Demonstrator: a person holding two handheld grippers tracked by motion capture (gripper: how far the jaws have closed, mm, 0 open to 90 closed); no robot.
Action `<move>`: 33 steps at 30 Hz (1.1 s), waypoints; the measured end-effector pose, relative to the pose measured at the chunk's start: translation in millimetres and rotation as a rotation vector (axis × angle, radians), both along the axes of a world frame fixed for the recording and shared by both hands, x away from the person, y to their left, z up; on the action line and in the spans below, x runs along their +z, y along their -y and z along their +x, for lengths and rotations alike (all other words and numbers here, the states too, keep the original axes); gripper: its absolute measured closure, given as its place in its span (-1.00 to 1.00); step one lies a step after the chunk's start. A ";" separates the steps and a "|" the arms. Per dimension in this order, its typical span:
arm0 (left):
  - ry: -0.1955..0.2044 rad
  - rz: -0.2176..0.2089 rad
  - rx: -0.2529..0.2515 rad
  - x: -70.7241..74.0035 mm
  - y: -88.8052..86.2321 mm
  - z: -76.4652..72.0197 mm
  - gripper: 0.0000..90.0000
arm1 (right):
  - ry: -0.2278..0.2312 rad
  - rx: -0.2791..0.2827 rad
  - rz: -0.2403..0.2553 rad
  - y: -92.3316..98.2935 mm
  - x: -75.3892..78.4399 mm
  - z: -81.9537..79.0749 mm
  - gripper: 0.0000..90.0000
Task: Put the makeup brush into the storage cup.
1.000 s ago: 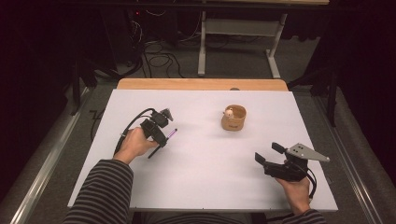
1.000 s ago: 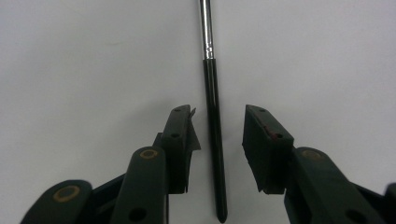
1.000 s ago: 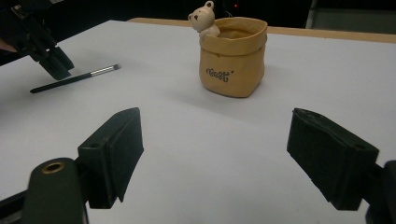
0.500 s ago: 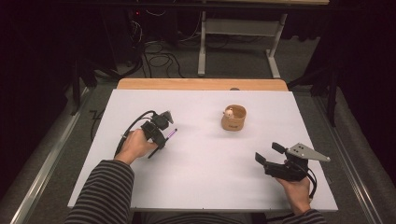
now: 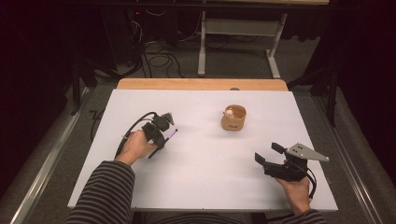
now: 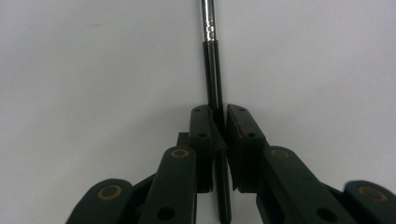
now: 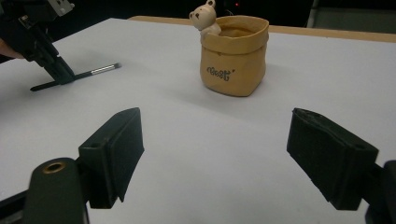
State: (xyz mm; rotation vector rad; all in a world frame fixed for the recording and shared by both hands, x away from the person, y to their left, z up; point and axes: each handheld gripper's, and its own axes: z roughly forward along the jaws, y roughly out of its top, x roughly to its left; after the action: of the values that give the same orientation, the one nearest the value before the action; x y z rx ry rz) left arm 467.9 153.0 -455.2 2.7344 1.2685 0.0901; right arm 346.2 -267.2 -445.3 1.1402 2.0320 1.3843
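Observation:
A thin black pen with a silver band lies on the white table. My left gripper points down at it. Its jaws have just been closing and the pads now press on the pen's barrel from both sides. From above, the left gripper sits left of centre with the pen sticking out towards the far right. My right gripper rests near the front right, open with nothing between its pads. Beyond it stands a tan pouch-shaped cup with a small bear on its rim.
The cup stands right of centre, apart from both grippers. A wooden strip runs along the table's far edge. Behind it, cables and the legs of a stand lie on the dark floor.
The left gripper's jaws have drawn in onto the pen. Both hands, the pen and the cup stay where they were.

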 end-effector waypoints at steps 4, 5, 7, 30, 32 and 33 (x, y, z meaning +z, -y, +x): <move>0.002 0.004 -0.008 0.1 0.4 -0.2 0.84 | 0.001 0.002 -0.001 -0.4 0.0 -0.1 -0.55; 0.001 0.005 -0.007 0.1 0.4 -0.1 0.84 | 0.001 0.003 -0.002 -0.5 0.1 -0.1 -0.55; 0.000 0.004 -0.007 0.1 0.4 0.0 0.84 | 0.000 0.003 -0.003 -0.7 0.0 -0.2 -0.55; 0.061 -0.118 -0.009 17.3 -6.5 -4.7 0.86 | -0.002 0.005 -0.006 -1.4 -0.2 0.1 -0.55; 0.069 -0.128 -0.011 18.5 -6.4 -5.8 0.86 | -0.002 0.005 -0.005 -1.1 -0.2 0.1 -0.55; 0.070 -0.129 -0.013 19.2 -6.3 -6.2 0.86 | -0.002 0.005 -0.005 -1.1 -0.2 0.2 -0.55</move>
State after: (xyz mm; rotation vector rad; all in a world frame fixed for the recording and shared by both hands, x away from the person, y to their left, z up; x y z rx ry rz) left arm 461.7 159.4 -436.0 2.6062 1.1946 0.0976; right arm 346.3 -266.1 -445.5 1.1359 2.0399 1.3804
